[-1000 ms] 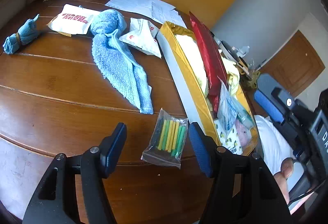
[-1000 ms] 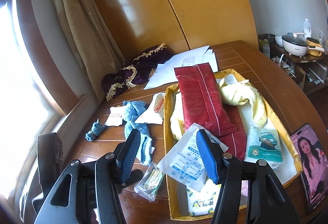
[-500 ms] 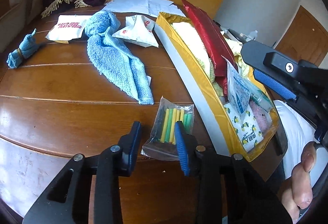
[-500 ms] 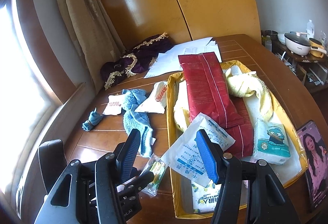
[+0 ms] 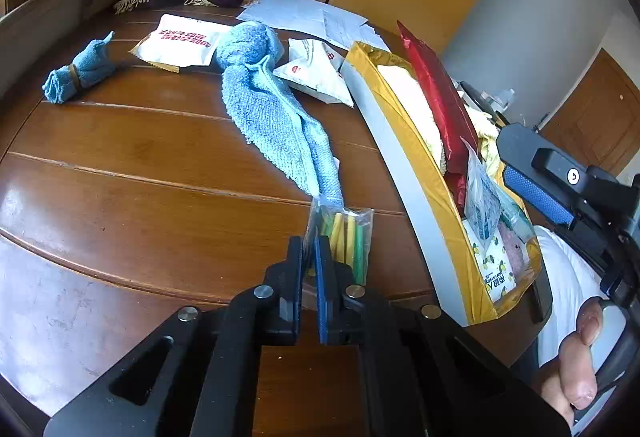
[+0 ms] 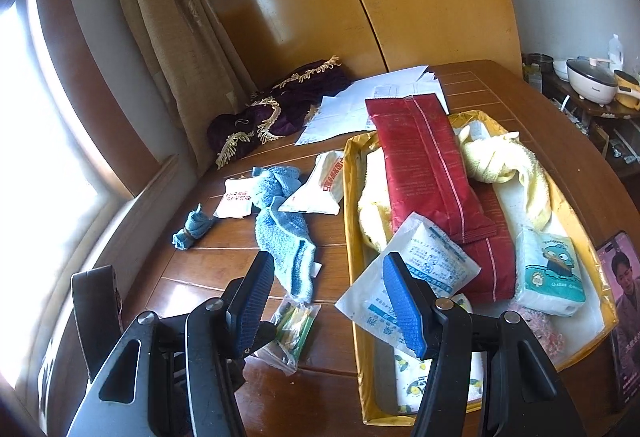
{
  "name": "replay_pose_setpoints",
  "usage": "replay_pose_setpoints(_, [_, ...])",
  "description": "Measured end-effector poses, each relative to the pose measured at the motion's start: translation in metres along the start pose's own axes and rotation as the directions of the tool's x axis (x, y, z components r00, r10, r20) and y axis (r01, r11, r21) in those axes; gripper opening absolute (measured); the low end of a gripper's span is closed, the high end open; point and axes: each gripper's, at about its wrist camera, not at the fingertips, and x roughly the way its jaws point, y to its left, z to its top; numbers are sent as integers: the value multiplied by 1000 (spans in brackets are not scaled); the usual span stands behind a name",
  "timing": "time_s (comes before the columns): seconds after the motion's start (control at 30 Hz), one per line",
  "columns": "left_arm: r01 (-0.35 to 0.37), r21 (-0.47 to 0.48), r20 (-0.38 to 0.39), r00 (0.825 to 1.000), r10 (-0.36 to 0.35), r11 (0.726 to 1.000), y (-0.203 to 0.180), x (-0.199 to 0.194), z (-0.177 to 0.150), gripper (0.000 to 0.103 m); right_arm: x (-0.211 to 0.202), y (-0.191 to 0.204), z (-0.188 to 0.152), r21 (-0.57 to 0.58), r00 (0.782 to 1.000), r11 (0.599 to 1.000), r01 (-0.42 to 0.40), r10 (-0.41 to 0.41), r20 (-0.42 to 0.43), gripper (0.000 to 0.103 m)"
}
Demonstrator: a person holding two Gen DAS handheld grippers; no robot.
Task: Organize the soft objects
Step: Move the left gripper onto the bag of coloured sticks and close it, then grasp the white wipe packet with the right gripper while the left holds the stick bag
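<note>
While the left gripper pinches the near left edge of a clear bag of coloured sticks, its jaws closed to a thin slit on the plastic, the bag lies on the brown wooden desk directly ahead of that gripper. Its long axis runs away from the gripper, roughly in line with the fingers. A gold-lined tray sits just to the right of the bag, its long side parallel to the bag, so the coming move is probably a short carry to the right and over the tray's wall. The left gripper is the nearer one; the right gripper hovers with jaws wide apart and empty above the tray's near end.

Counted on the desk outside the tray: one long blue towel touching the far end of the bag, one small blue cloth rolled and banded, well apart to the left, and two white packets with red print beside the towel's far end.

Counted inside the tray: one long red pack, one yellow towel, one white packet with blue print and one tissue pack with a cartoon (other items underneath are partly hidden). A phone lies just right of the tray.
</note>
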Motion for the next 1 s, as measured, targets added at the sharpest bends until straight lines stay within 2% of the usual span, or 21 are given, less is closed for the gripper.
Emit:
replay_pose_setpoints(0.37, [14, -89, 60, 998, -9, 996, 24, -20, 0, 0, 14, 15, 0, -10, 998, 999, -45, 44, -43, 59])
replay_pose_setpoints(0.53, [114, -123, 21, 993, -113, 986, 28, -17, 2, 0, 16, 14, 2, 4, 998, 999, -48, 48, -49, 59])
replay_pose_setpoints(0.6, [119, -116, 17, 993, -118, 986, 25, -15, 3, 7, 16, 13, 2, 11, 998, 999, -48, 48, -47, 59])
replay_pose_setpoints(0.63, [109, -114, 12, 994, -108, 987, 24, -13, 2, 18, 16, 12, 2, 13, 998, 999, -46, 47, -47, 59])
replay_pose_setpoints(0.67, [100, -115, 11, 995, -99, 988, 23, -12, 2, 36, 17, 12, 2, 12, 998, 999, -46, 47, -48, 59])
replay_pose_setpoints(0.73, [92, -113, 18, 996, -90, 989, 22, -12, 2, 52, 18, 13, 1, 9, 998, 999, -45, 46, -54, 59])
replay_pose_setpoints(0.93, [50, -38, 5, 999, -49, 998, 7, -1, 1, 51, 25, 13, 0, 9, 997, 999, -45, 46, -68, 59])
replay_pose_setpoints(1.0, [11, -11, 12, 1000, -11, 1000, 0, 2, 0, 45, 27, 14, 0, 10, 996, 999, -45, 45, -72, 59])
